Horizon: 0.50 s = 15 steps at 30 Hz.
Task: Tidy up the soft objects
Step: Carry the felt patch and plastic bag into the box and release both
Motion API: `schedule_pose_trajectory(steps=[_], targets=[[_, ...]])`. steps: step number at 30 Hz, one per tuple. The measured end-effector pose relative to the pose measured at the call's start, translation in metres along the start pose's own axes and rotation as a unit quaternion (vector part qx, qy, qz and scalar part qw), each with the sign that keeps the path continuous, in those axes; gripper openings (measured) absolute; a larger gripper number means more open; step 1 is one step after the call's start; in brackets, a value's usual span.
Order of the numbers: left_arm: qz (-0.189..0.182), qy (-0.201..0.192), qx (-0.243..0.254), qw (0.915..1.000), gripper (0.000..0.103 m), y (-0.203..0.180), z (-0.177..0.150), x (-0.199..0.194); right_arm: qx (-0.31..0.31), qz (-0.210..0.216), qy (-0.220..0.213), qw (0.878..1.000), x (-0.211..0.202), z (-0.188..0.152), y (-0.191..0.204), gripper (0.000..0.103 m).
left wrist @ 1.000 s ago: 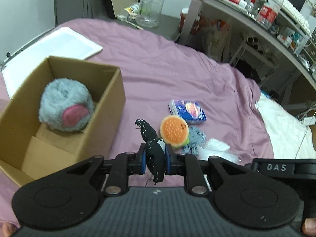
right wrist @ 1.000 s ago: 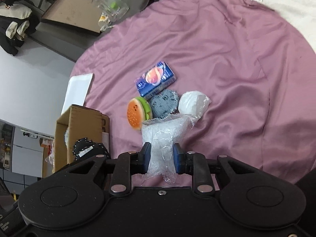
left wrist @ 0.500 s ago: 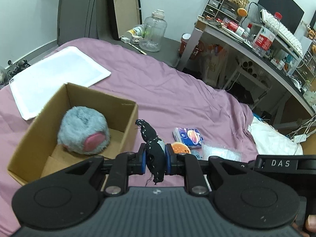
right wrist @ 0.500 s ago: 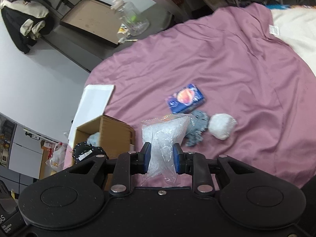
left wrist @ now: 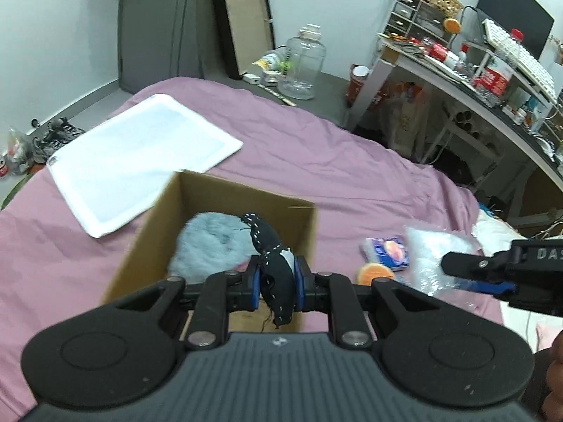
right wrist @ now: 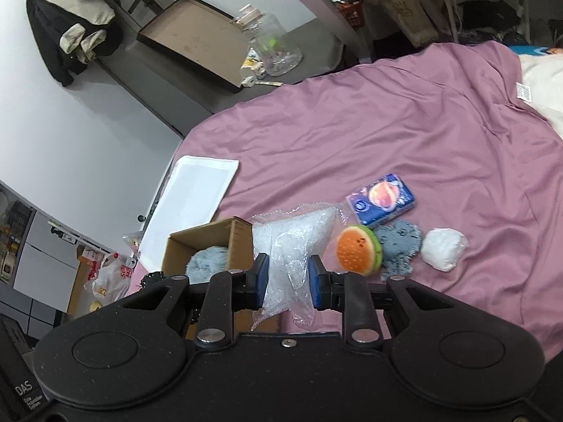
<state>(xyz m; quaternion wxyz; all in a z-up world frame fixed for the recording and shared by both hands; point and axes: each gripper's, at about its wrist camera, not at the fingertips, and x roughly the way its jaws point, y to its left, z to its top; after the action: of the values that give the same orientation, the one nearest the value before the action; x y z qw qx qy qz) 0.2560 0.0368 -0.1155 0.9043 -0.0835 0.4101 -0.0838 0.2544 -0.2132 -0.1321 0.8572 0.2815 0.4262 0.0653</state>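
So the left gripper (left wrist: 277, 283) has its 2 blue-padded fingers clamped on a small black stuffed toy with white stitching (left wrist: 274, 277), and it hangs over the near end of the open cardboard box (left wrist: 246, 193) sitting on the purple bedspread (left wrist: 316, 154). Inside the box there's a fluffy grey plush (left wrist: 211, 242) already lying on the bottom, partly behind the black toy from this angle.

The right gripper (right wrist: 286, 281) is squeezed onto a crinkly clear plastic bag (right wrist: 295, 242), which sticks up between the pads and sags a bit below them. From the left wrist view that bag and the right gripper show up just to the right of the box.

Still out on the bedspread, close together: a burger-shaped plush (right wrist: 357, 249), a grey-blue fuzzy cloth (right wrist: 399, 246) touching it, a white soft ball (right wrist: 444, 249) next to that, and a blue tissue pack with a planet print (right wrist: 381, 198) just behind them. A white flat tray (left wrist: 140, 161) lies on the far side of the box.
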Motion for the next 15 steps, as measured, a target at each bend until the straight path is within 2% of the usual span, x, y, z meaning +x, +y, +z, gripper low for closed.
schedule_pose_trajectory(steps=[15], targets=[[0.021, 0.010, -0.048, 0.9986, 0.018, 0.045, 0.007, 0.002, -0.024, 0.024, 0.006, 0.999, 0.026, -0.001, 0.059, 0.024]])
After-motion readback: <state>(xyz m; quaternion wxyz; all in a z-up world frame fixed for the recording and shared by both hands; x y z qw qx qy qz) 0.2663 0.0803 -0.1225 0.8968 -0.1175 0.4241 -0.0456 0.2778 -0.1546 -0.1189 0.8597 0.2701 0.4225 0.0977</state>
